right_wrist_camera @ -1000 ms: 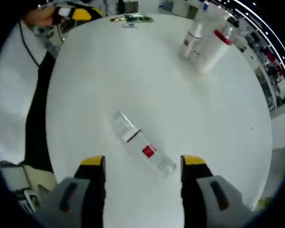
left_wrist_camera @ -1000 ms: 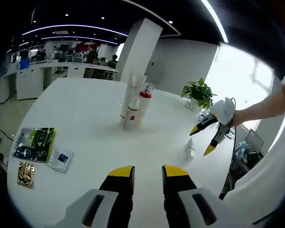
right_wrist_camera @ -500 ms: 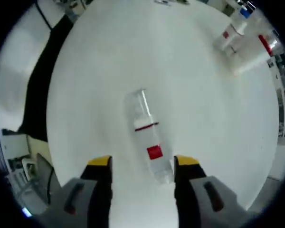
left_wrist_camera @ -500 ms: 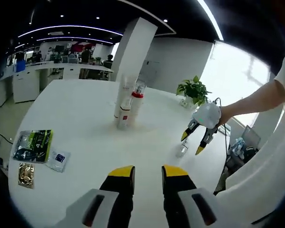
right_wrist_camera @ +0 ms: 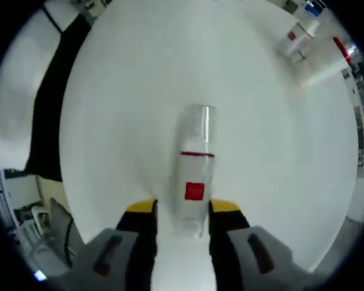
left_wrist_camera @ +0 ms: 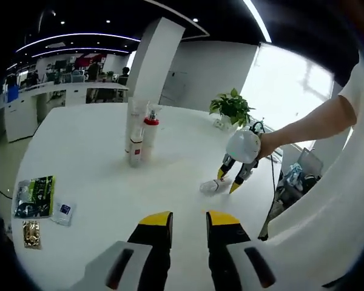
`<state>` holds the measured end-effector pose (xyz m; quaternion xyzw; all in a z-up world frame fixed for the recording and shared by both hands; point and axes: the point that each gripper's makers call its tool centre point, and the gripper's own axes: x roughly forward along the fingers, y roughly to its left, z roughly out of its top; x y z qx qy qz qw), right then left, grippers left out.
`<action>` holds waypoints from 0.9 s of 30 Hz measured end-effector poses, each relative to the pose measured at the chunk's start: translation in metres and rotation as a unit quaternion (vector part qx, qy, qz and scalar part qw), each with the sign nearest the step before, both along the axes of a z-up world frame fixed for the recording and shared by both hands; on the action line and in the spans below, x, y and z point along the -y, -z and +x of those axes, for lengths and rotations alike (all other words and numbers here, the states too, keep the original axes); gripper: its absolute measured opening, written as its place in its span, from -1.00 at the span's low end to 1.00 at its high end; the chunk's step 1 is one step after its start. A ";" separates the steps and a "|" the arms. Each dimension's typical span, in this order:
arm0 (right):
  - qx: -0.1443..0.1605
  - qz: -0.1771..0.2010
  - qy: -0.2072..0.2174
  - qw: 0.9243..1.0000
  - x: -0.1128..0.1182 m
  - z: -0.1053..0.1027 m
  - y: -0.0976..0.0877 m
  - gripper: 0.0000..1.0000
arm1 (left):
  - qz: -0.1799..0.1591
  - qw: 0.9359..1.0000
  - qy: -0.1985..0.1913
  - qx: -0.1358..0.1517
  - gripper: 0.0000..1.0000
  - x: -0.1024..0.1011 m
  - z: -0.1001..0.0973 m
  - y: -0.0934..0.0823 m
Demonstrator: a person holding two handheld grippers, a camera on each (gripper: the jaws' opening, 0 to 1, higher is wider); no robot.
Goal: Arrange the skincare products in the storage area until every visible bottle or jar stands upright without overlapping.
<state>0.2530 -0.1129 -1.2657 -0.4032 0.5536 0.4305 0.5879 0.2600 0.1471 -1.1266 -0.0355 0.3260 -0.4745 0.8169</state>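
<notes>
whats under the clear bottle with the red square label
The clear bottle lies on its side on the bare white table, between the right hand-held gripper jaws. The strip of table directly beneath it is hidden.

I see a bottle (right_wrist_camera: 195,182) lying on its side on the table (right_wrist_camera: 121,103), between my right gripper (right_wrist_camera: 182,207) tips. Two bottles (left_wrist_camera: 138,136) stand close together farther back. Some packets (left_wrist_camera: 33,197) lie flat near the table's left edge.

Your right gripper (right_wrist_camera: 182,209) hides the clear bottle's (right_wrist_camera: 194,176) base, so contact is unclear. The upright bottles (right_wrist_camera: 309,45) blur together, and the packets' (left_wrist_camera: 33,197) print is too small to read.
</notes>
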 end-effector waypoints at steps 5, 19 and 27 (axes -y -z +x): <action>0.018 0.011 0.044 0.999 0.000 -0.004 -0.001 -0.59 | 0.007 0.999 0.046 0.009 -0.56 0.011 -0.019 -0.018; 0.087 0.056 0.153 0.983 -0.009 -0.006 -0.006 -0.64 | -0.049 0.998 0.029 -0.034 -0.53 0.027 -0.035 -0.038; 0.118 0.136 0.255 0.950 -0.034 0.003 -0.020 -0.65 | -0.051 0.998 0.018 -0.030 -0.52 0.026 -0.031 -0.033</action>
